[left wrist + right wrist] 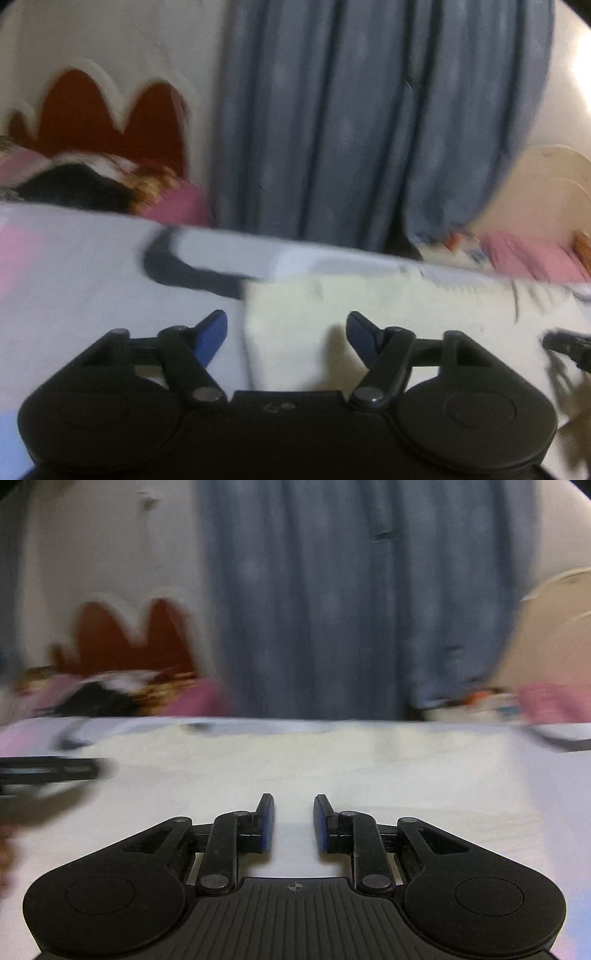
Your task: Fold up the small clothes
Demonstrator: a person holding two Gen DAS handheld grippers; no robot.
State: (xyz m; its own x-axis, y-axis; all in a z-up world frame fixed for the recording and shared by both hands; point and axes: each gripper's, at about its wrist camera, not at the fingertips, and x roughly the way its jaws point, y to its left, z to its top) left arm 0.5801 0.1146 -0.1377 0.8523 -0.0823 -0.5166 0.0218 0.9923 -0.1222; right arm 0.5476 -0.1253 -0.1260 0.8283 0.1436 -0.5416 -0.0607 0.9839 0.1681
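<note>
A cream-white small cloth (369, 314) lies flat on the pale table (74, 295); the picture is blurred. My left gripper (286, 325) hovers over the cloth's left edge, its blue pads wide apart and holding nothing. At the right rim of the left wrist view shows the tip of my right gripper (565, 343). In the right wrist view the same cloth (351, 760) spreads ahead of my right gripper (294, 801), whose fingers stand a narrow gap apart, with only the cloth's surface seen through the gap. My left gripper (48, 770) appears blurred at the left.
A blue-grey curtain (369, 129) hangs behind the table. A pile of pink and black clothes (85, 184) lies before a red-brown scalloped board (110, 114) at back left. More pink fabric (528, 254) and a cream chair back (561, 177) sit at back right.
</note>
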